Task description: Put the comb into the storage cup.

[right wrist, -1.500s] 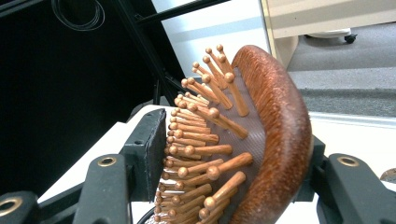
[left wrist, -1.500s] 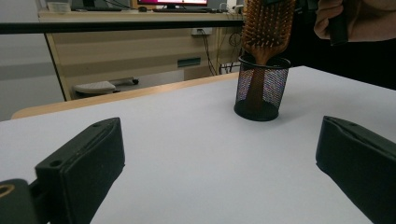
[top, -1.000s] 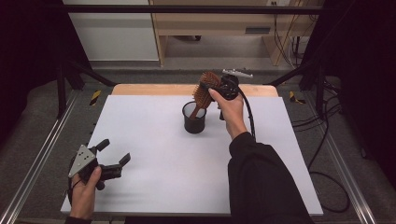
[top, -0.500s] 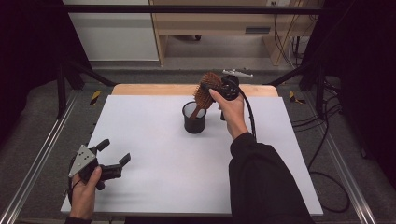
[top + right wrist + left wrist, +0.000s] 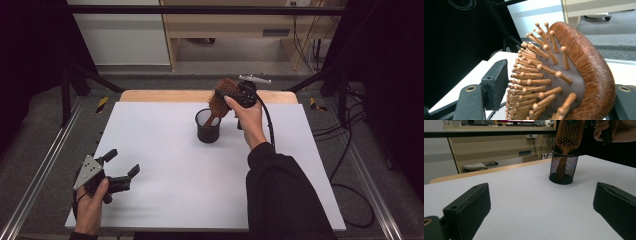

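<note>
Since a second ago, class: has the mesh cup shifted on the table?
No. The mesh cup stands at the same spot before the table's wooden edge.

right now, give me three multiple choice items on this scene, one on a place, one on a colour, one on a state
1. Where does the hairbrush handle stand?
A. flat on the table
B. inside the mesh cup
C. on the floor

2. What colour is the mesh cup?
A. black
B. white
C. red

3. How does the left gripper stand?
A. shut on the hairbrush
B. shut on the cup
C. open with nothing between its jaws

Answers:
1 B, the left gripper view shows the handle down in the cup, with the brush head between the jaws of the right gripper, which have just been opening.
2 A, its mesh is dark against the white table.
3 C, its jaws stand apart over bare table.
</note>
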A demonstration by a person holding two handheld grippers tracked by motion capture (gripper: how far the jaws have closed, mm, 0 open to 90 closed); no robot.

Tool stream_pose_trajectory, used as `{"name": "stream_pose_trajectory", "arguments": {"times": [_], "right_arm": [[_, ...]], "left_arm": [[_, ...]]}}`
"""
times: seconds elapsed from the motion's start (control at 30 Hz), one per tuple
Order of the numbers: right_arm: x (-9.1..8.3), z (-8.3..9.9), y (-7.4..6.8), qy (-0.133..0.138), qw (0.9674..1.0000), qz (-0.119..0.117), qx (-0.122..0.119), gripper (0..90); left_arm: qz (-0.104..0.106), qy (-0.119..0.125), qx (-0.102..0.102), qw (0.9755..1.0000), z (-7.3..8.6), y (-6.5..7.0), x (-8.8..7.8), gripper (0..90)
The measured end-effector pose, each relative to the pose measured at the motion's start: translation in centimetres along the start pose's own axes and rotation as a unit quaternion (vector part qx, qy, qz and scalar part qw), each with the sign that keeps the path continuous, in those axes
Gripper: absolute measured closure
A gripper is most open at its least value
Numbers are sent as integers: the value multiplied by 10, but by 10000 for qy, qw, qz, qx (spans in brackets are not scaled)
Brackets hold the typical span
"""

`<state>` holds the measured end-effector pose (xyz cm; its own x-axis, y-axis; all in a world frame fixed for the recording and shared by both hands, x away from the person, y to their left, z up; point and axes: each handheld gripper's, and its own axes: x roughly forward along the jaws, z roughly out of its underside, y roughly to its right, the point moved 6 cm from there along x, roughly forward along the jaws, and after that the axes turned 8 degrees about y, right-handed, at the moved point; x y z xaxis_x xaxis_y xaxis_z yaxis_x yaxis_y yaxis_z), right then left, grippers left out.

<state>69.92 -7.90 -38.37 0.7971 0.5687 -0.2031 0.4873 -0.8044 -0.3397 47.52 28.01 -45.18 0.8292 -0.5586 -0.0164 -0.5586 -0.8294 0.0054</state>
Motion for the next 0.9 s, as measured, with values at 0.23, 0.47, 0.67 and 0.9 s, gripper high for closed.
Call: {"name": "stream_pose_trajectory", "arguments": {"times": [0.23,0.47,0.67,0.9], "right_arm": [[1,1,-1,-16,10000,9,-13,288],[2,1,-2,-40,10000,18,-24,247],[2,2,-3,-61,10000,39,3,191],[1,1,-4,-54,10000,43,-38,177]], "left_arm": [[8,1,-4,10000,0,0,0,15],[8,1,-6,10000,0,0,0,15],[11,-3,-5,10000,0,0,0,15],[12,-5,-4,10000,0,0,0,15]]}}
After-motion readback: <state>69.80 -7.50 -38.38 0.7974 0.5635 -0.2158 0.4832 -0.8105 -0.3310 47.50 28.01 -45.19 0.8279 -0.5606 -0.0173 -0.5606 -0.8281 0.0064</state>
